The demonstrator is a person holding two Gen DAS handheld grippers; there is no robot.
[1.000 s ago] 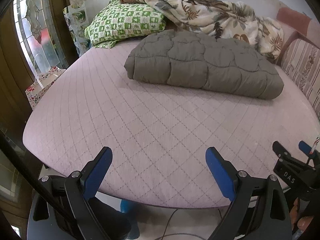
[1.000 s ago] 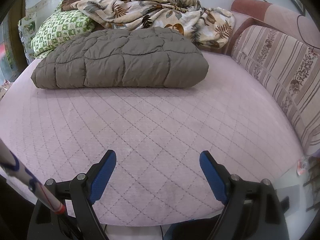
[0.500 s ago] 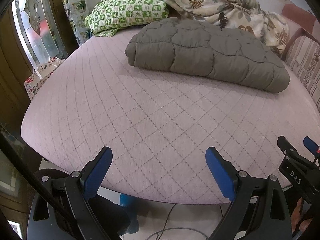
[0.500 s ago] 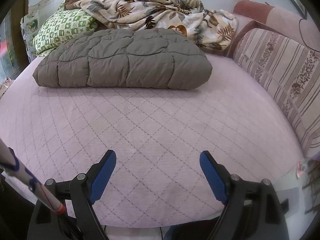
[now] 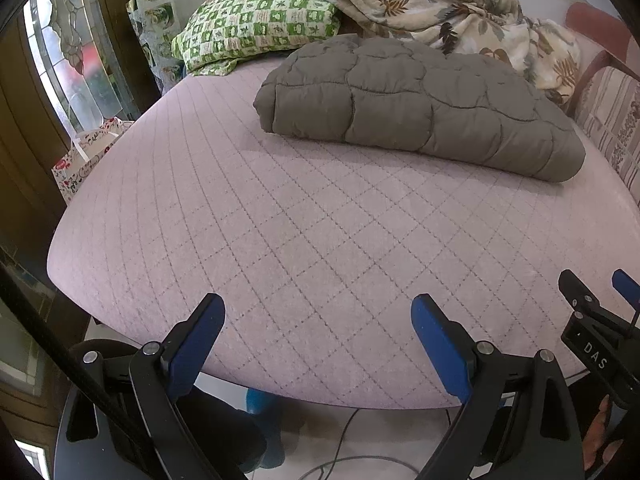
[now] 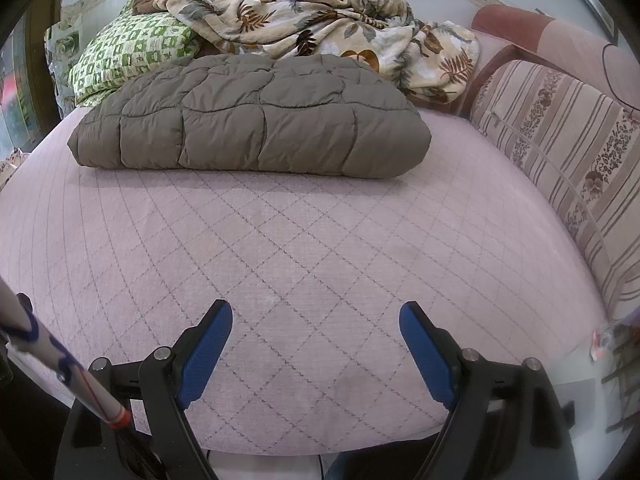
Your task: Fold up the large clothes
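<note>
You stand in a home bedroom: a quilted pink bed (image 6: 320,248) fills the frame, a green pillow (image 6: 128,54) upper left, a leaf-print blanket (image 6: 320,24) along the top.

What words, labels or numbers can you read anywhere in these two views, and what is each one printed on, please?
"DAS": white letters on the black body of the right gripper, seen at the right edge of the left wrist view.
The gift bag beside the bed carries print and a red badge, too small to read.
Nothing else is readable in either view.

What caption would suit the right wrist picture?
Open right gripper above a pink quilted bed, facing a folded grey-brown puffy quilt.
</note>
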